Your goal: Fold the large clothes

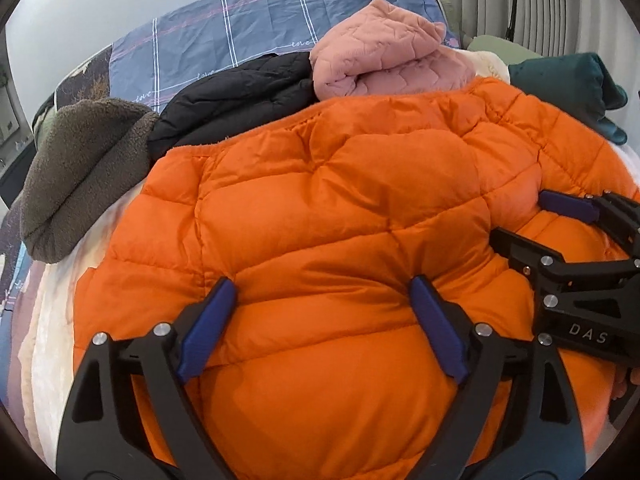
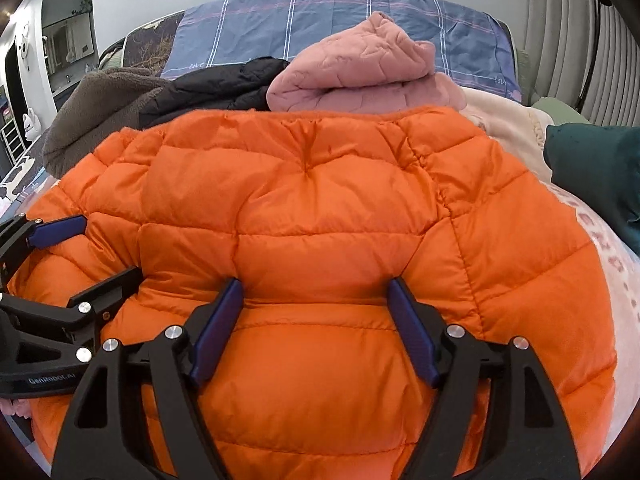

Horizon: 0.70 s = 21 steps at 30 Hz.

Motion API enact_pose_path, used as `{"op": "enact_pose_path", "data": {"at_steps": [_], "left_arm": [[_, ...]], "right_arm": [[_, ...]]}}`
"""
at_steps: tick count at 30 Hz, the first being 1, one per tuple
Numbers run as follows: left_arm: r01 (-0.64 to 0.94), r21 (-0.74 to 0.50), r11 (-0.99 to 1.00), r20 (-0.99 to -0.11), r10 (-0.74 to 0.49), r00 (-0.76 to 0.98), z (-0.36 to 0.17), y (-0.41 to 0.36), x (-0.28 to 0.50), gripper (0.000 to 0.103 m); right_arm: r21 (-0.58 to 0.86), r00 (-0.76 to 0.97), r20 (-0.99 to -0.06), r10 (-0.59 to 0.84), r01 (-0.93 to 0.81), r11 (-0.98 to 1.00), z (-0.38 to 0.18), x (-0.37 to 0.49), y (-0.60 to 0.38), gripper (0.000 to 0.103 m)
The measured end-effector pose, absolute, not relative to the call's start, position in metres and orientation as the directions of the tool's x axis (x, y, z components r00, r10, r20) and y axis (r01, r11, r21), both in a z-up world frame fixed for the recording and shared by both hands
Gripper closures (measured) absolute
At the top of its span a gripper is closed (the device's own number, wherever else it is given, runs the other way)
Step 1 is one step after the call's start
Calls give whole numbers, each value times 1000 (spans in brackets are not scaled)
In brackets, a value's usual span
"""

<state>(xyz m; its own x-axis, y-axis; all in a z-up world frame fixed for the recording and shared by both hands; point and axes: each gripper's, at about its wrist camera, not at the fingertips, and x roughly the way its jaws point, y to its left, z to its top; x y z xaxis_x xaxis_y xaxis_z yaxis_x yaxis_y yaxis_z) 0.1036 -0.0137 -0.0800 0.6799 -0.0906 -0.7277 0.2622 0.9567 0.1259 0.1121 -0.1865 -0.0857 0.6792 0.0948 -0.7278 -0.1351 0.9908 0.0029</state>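
Clearly the orange puffer jacket [image 1: 340, 216] is the garment being worked on: it lies back-up across the near part of the bed, spread wide, collar edge toward the far side and its quilted panels puffed high in the middle. Both tongs hover low over its near half, side by side. The left gripper [image 1: 324, 320] stands released, blue pads spread wide with a bulge of orange quilting showing between them but no pad visibly pinching cloth; the right gripper [image 2: 316, 316] is likewise unclenched, its pads straddling a padded panel without biting it. In the left wrist view the right tool appears at the right edge, and in the right wrist view the left one shows at the left edge, so the two work close together over the same stretch of jacket. That placement suggests either a fold just laid down and let go, or a pressing-flat of the puffy fill before the next fold; which it is cannot be told. Beyond the jacket, a pink quilted garment [image 1: 384, 52] sits folded in a bundle, with a black jacket [image 1: 236, 92] and a brown fleece [image 1: 84, 160] heaped to the far left and a dark green garment [image 2: 596, 172] at the far right, probably kept off the working area on the blue plaid bedsheet [image 1: 224, 36].
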Motion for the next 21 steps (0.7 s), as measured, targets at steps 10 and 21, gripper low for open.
{"op": "enact_pose_path", "data": {"at_steps": [10,21], "left_arm": [[254,139,957,-726,-76,683,-83,-16,106,11],[315,20,949,-728,-202,655,-38,9,23,19]], "right_arm": [[-18,681,-728,81,-137,990,-87,112,-185,27],[15,660,-735,156,-214,977,-43,18,-201,26]]}}
